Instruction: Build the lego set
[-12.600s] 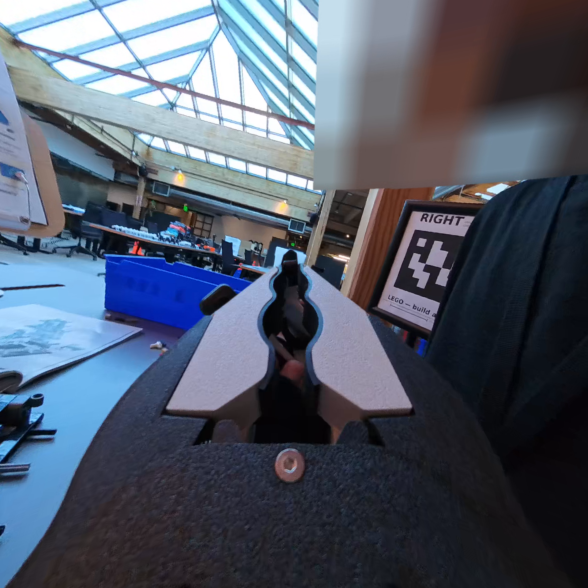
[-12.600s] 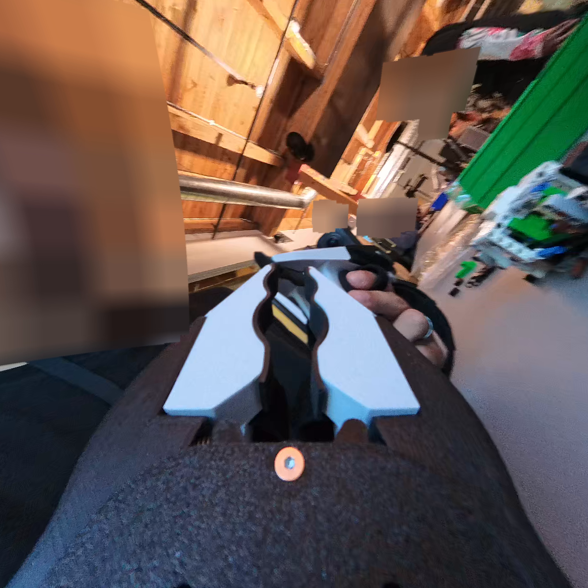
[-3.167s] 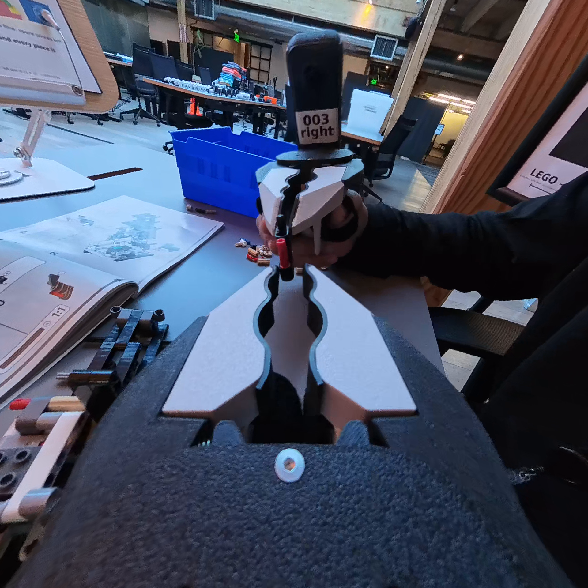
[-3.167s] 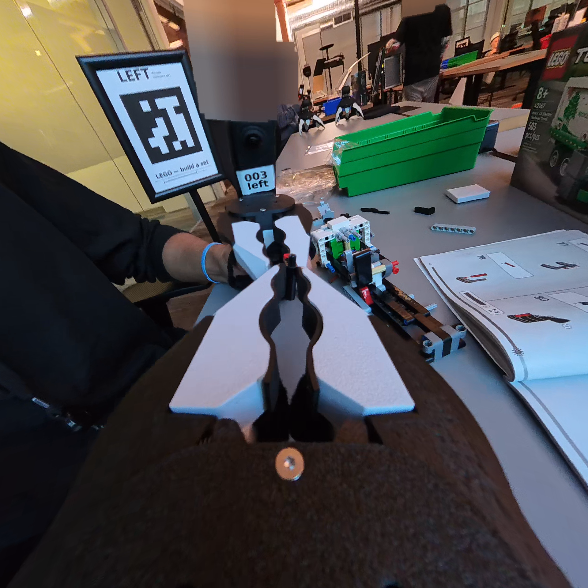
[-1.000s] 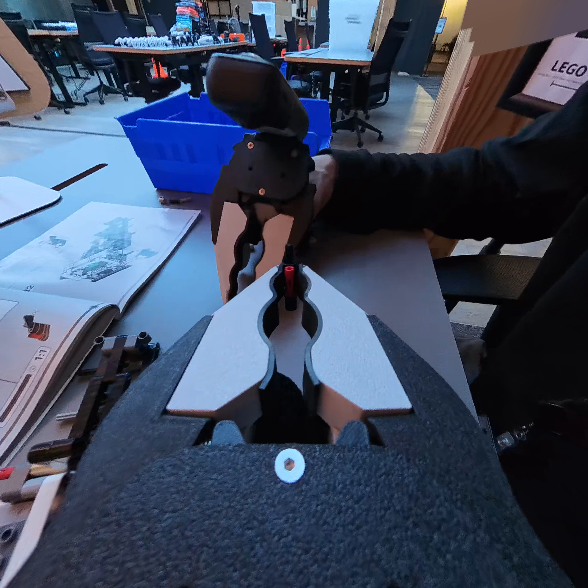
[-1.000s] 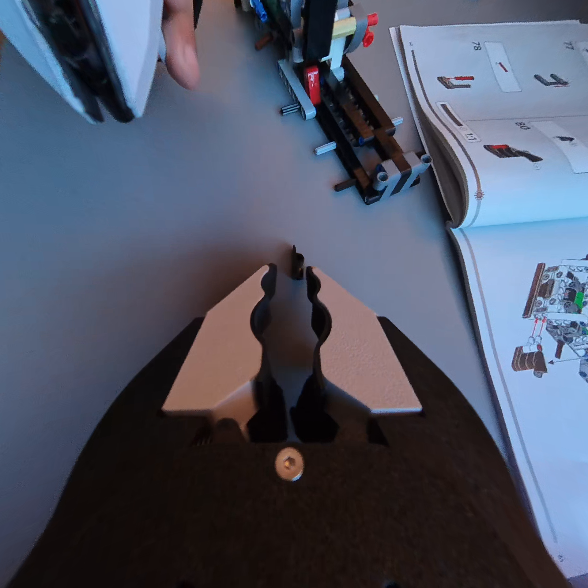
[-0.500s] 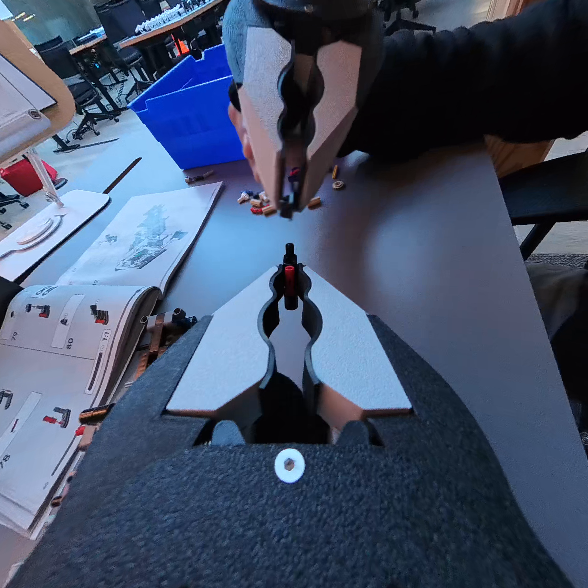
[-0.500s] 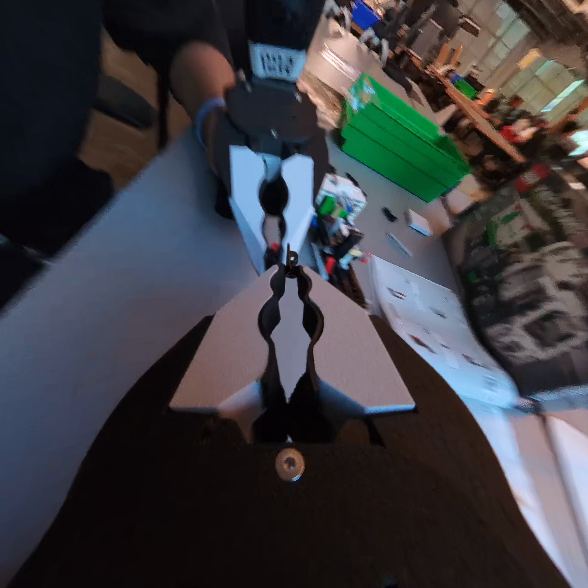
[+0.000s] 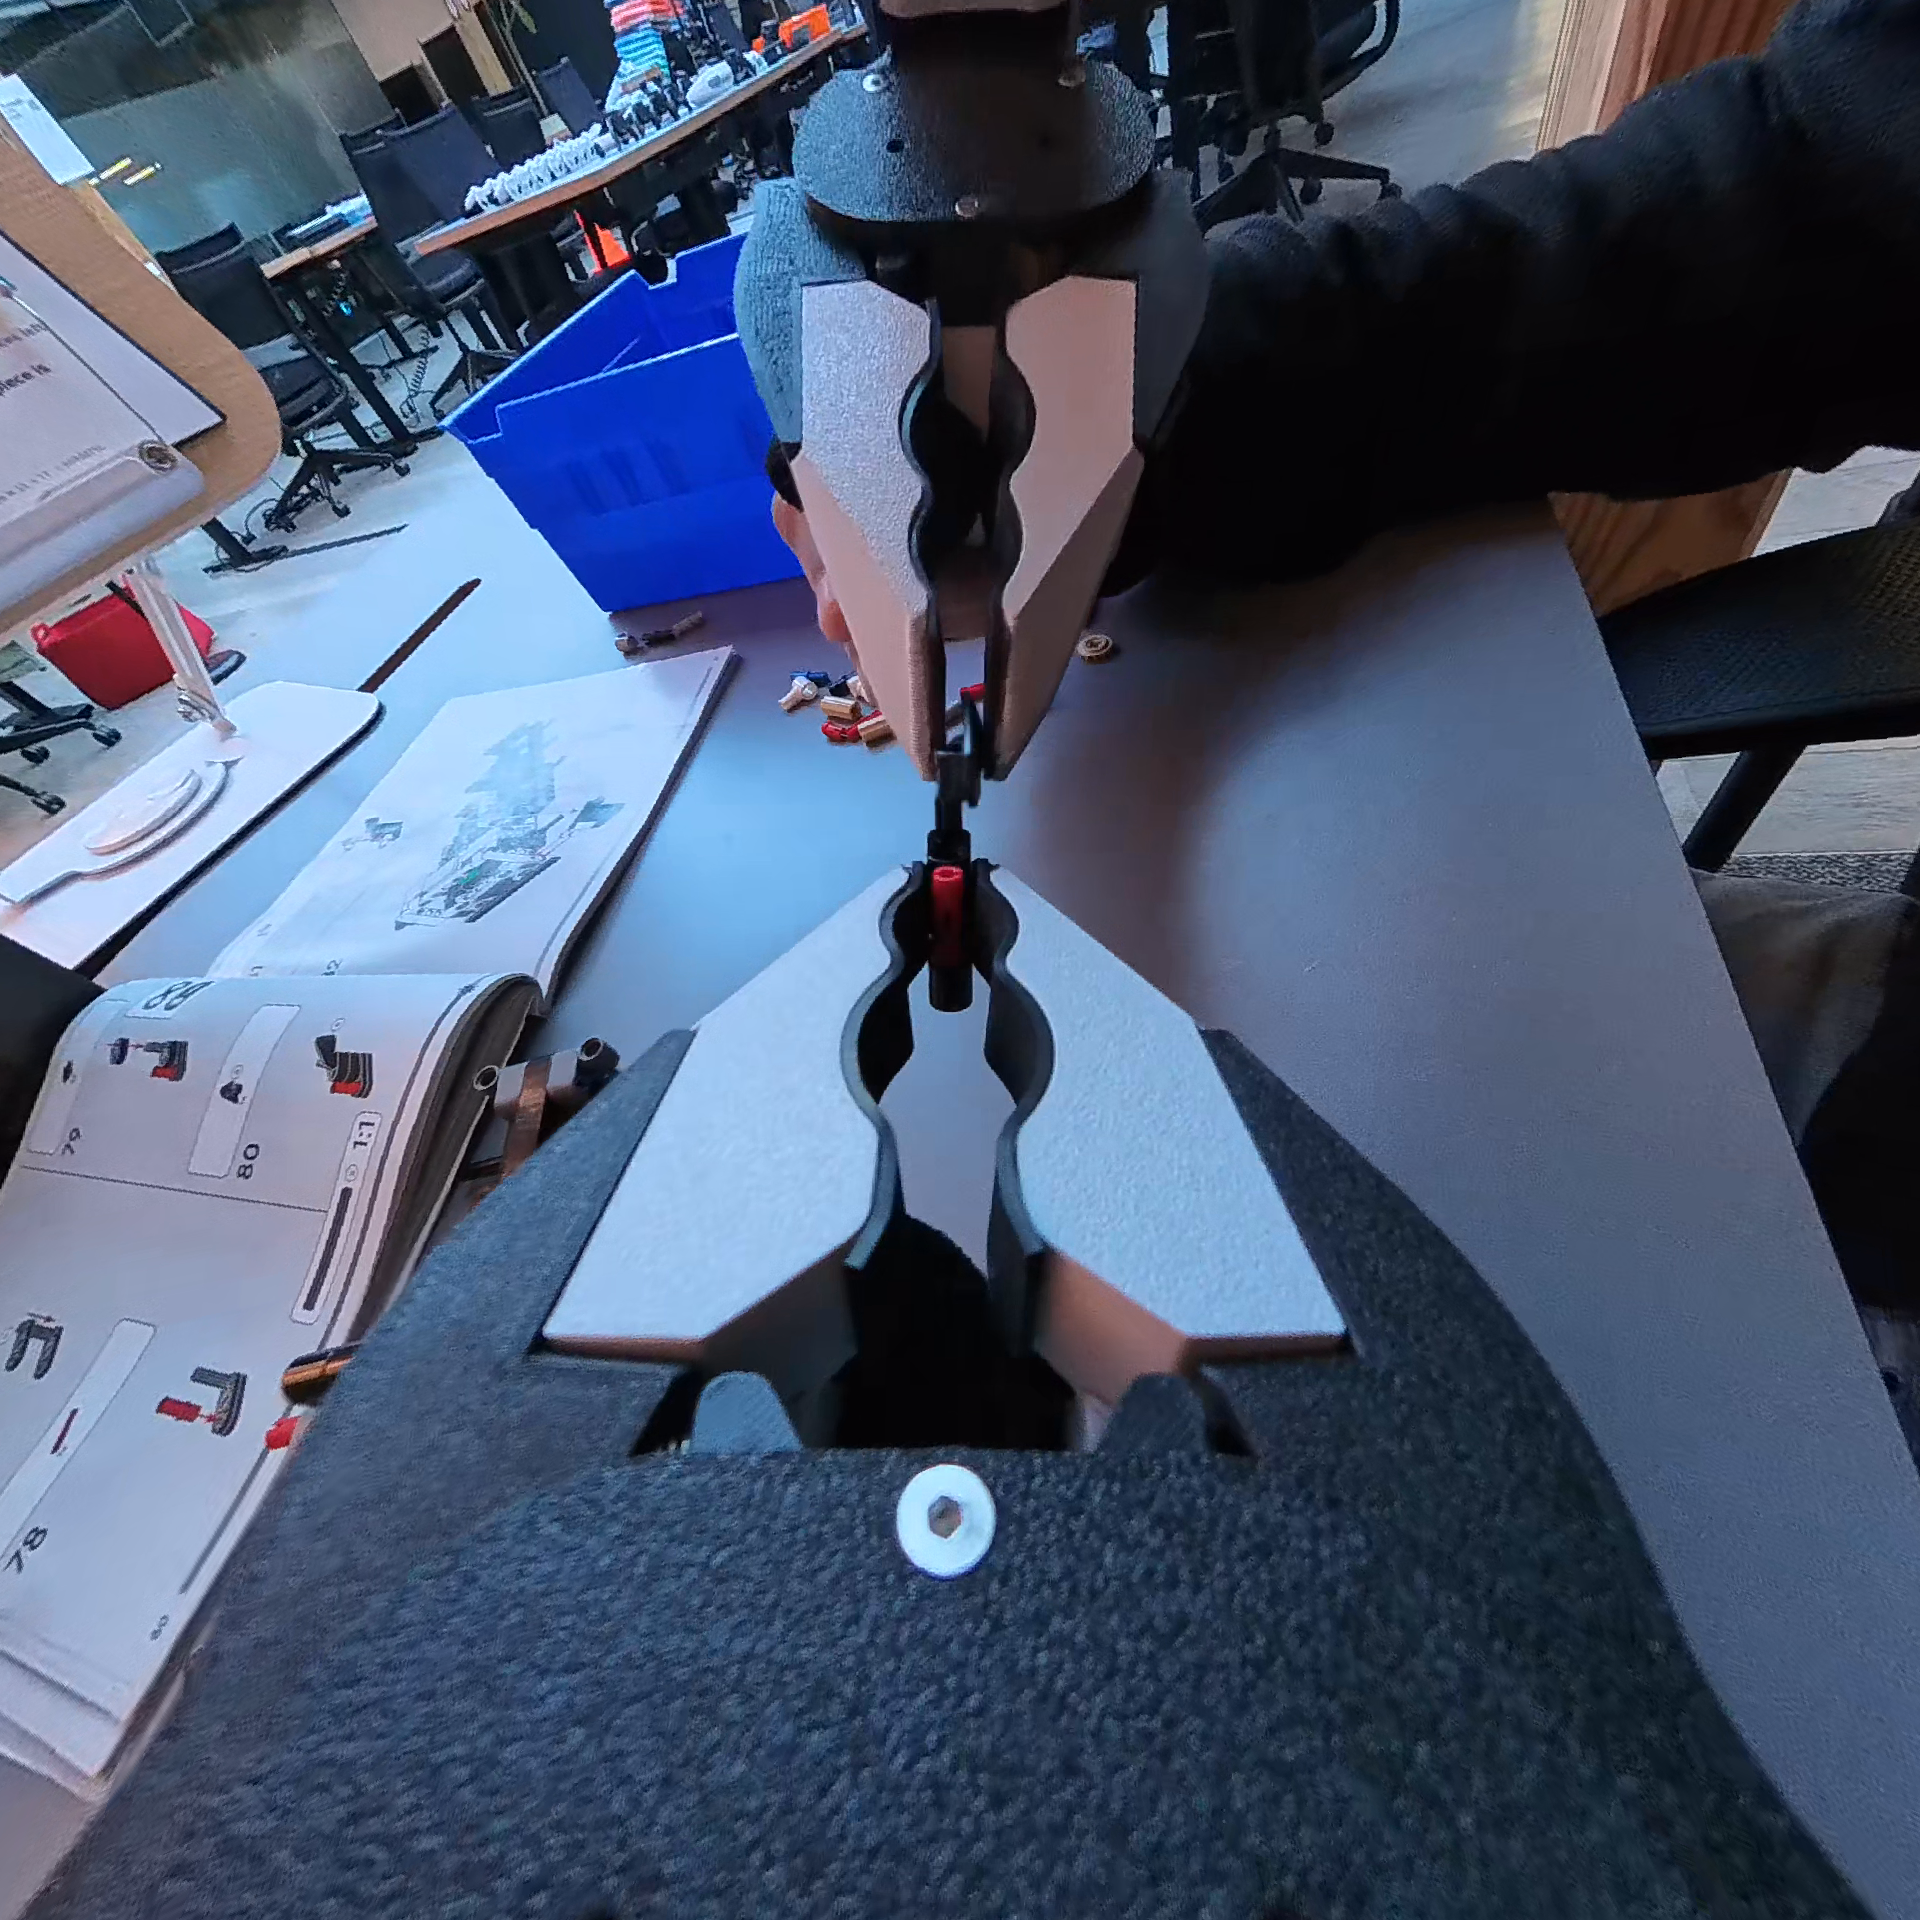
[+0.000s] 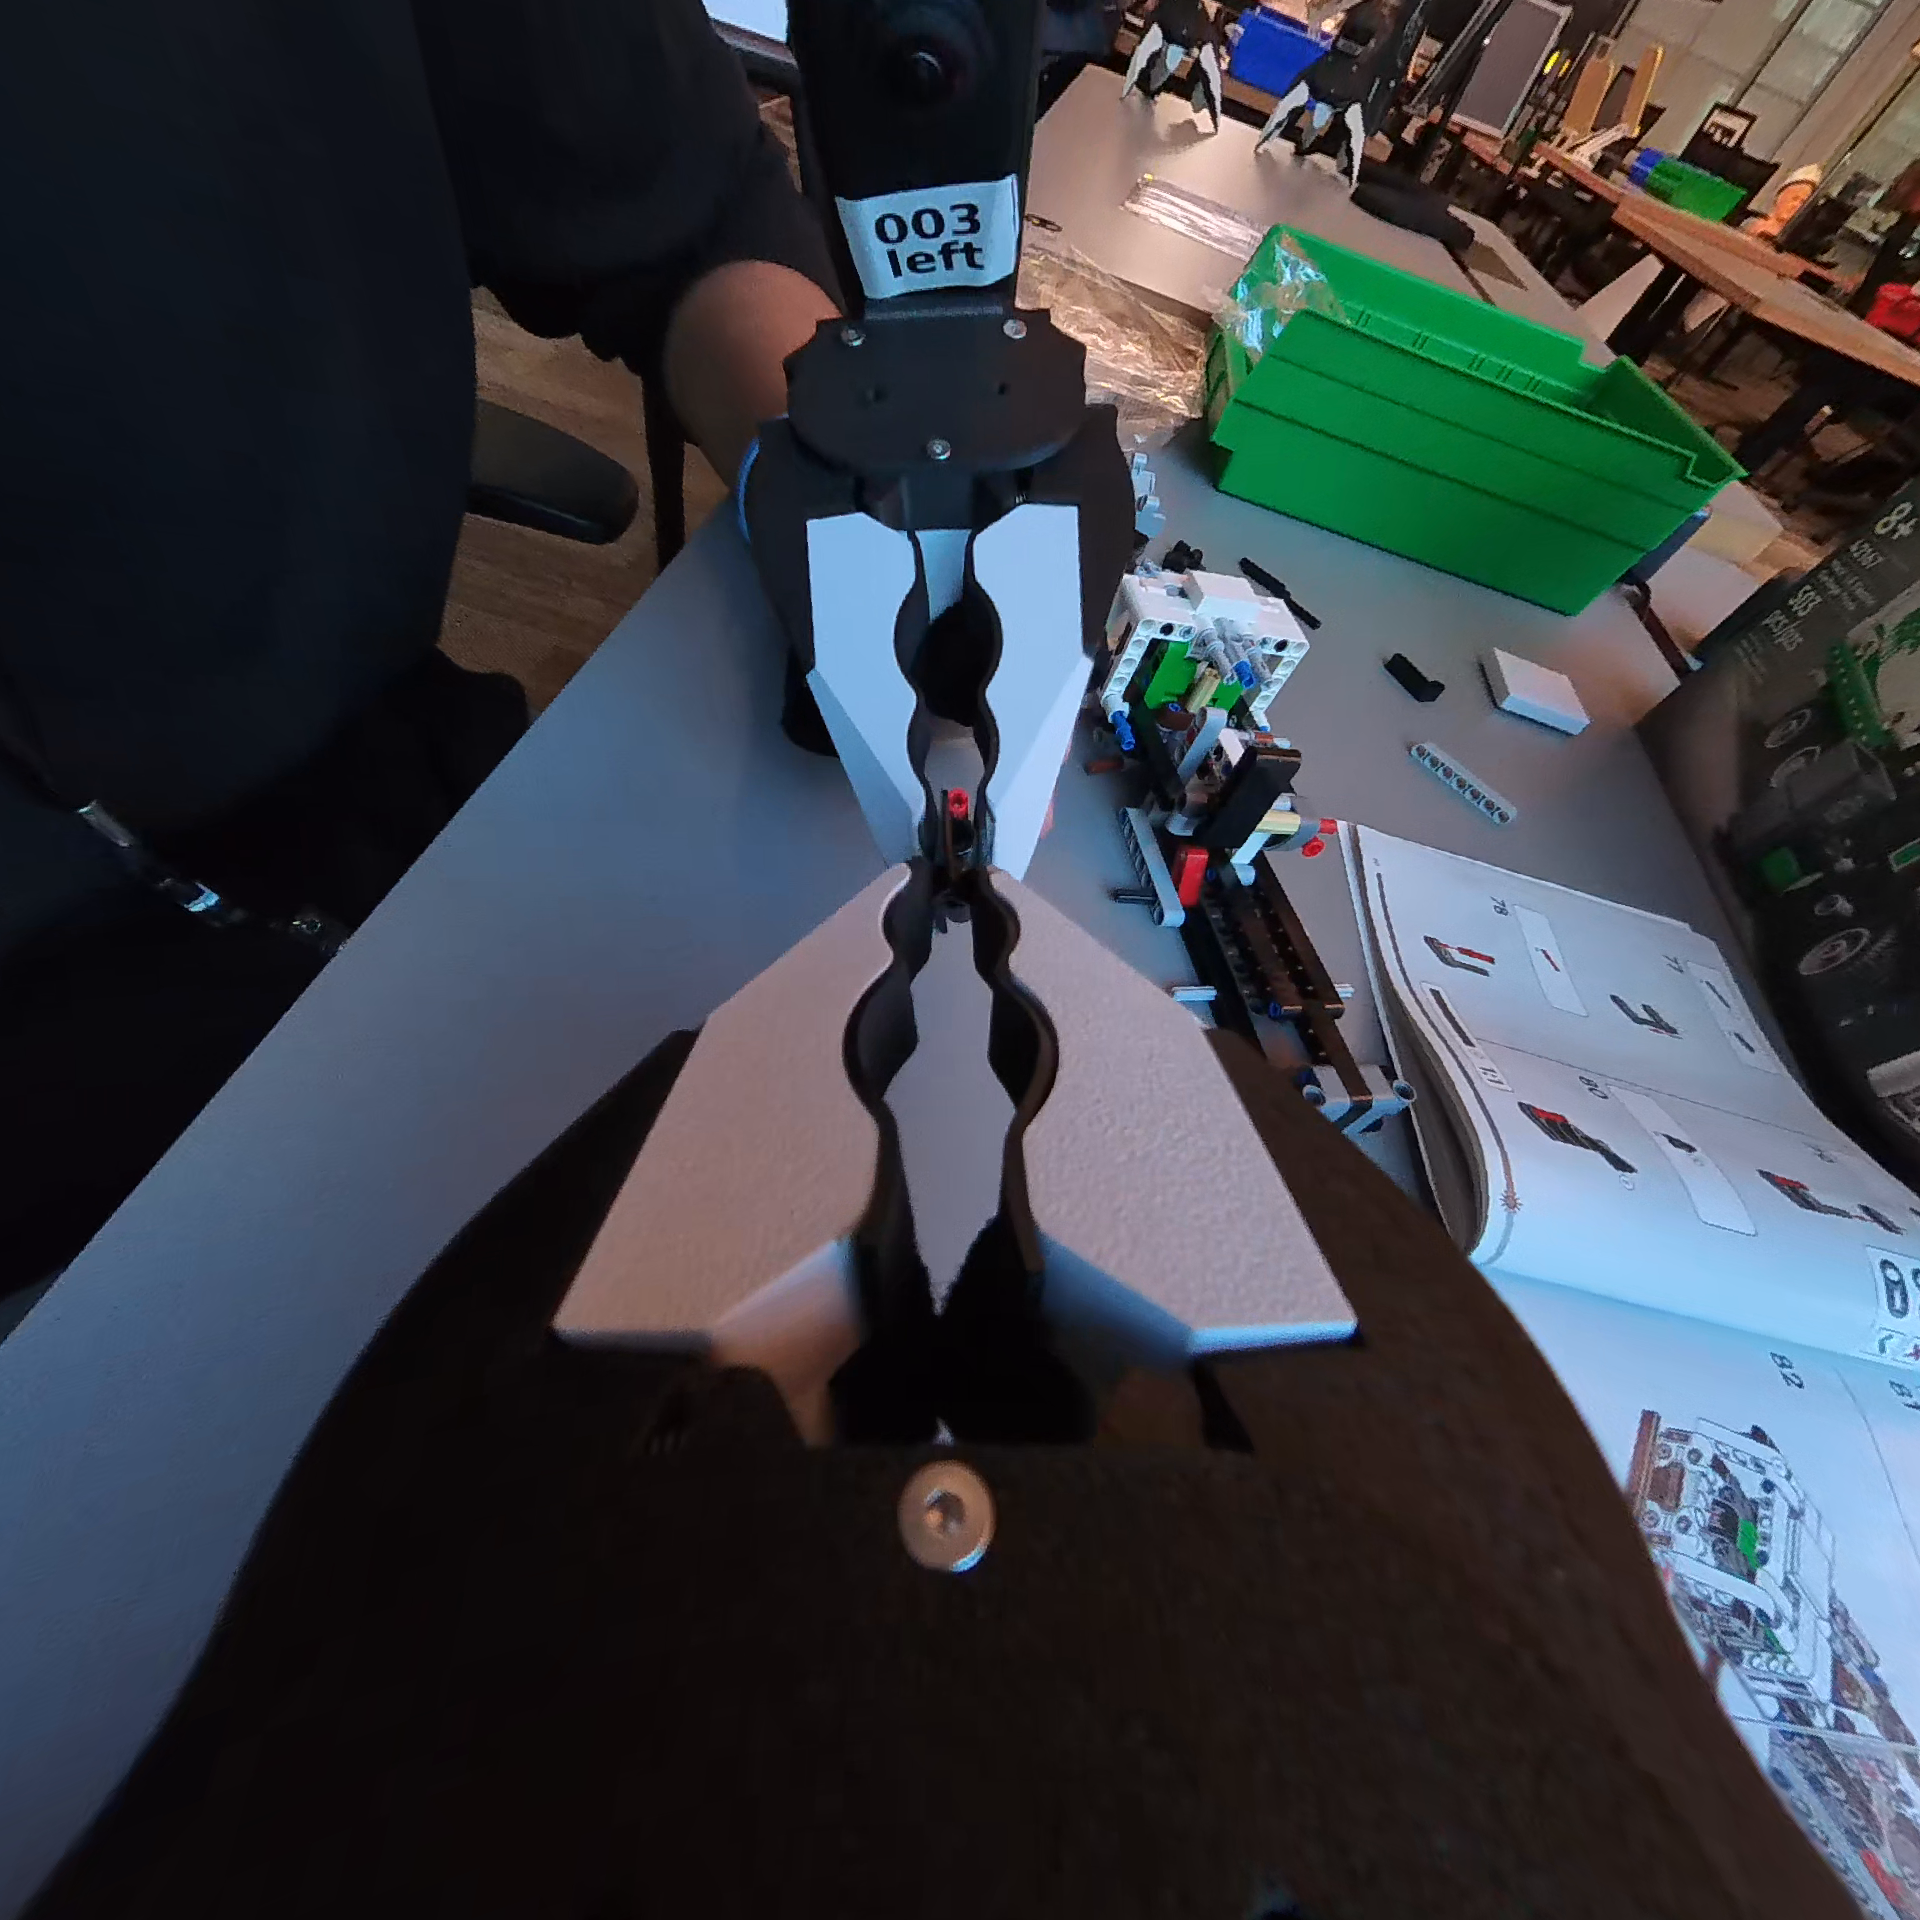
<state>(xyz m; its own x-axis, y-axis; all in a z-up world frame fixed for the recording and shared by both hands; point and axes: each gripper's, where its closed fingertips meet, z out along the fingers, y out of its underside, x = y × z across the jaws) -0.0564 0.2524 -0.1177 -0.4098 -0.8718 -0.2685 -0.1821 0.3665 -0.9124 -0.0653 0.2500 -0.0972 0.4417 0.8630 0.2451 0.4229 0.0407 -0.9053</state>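
Observation:
My left gripper [image 9: 948,883] is shut on a small red and black pin piece [image 9: 945,925] and holds it above the grey table. My right gripper [image 9: 961,764] points at it from the far side, shut on a small black piece [image 9: 962,771]. The two pieces meet tip to tip. In the right wrist view my right gripper [image 10: 951,883] holds the black piece [image 10: 952,896] against the left gripper [image 10: 956,844], where the red pin [image 10: 956,802] shows. The partly built model [image 10: 1216,748] lies on the table to the right.
An open instruction booklet [image 9: 312,1039] lies to the left and also shows in the right wrist view [image 10: 1621,1091]. A blue bin [image 9: 644,457] and loose small pieces [image 9: 842,709] are beyond it. A green bin [image 10: 1455,457] and a dark box [image 10: 1849,779] stand farther off. My left and right fingertips are right by each other.
My right gripper has risen from the table with the black piece and turned to face the left gripper. The two tips have come together. The left gripper has kept its hold.

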